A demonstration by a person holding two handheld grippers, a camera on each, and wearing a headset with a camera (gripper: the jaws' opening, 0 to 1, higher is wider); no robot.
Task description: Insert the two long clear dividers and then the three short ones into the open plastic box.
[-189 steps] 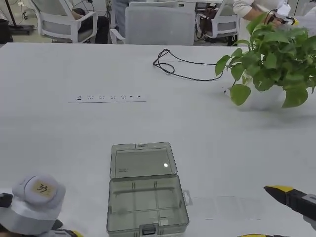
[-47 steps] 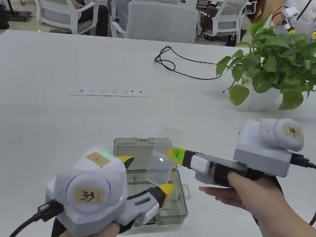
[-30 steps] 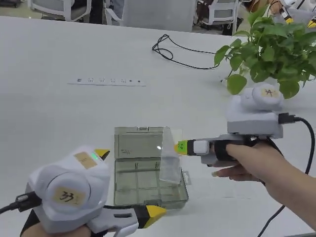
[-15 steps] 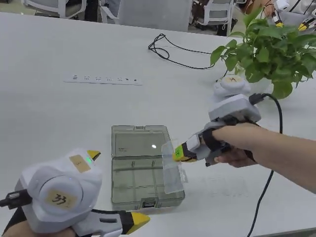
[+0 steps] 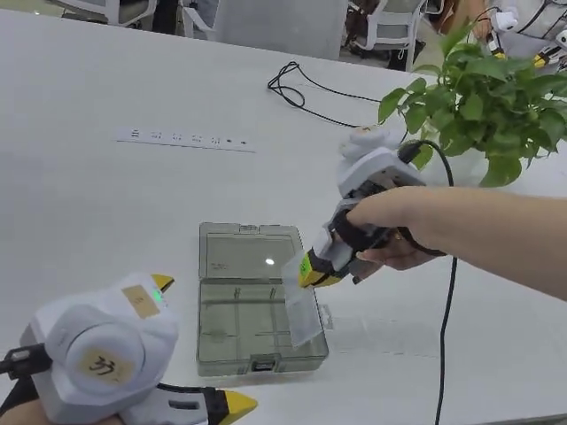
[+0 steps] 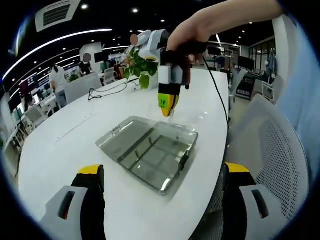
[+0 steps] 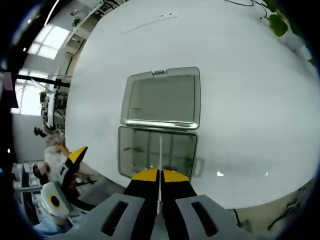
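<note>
The right gripper (image 5: 312, 270) pinches a clear divider (image 5: 303, 313) that hangs below it, over the open box (image 5: 217, 336); the left gripper (image 6: 162, 169), jaws wide apart, hovers nearby.

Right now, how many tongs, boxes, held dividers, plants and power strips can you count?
Yellow-tipped tongs: 2, left tongs and right tongs
Clear plastic box, lid open: 1
Clear flat divider held in the right tongs: 1
Leafy green potted plant: 1
Flat white power strip: 1
Total: 6
</note>
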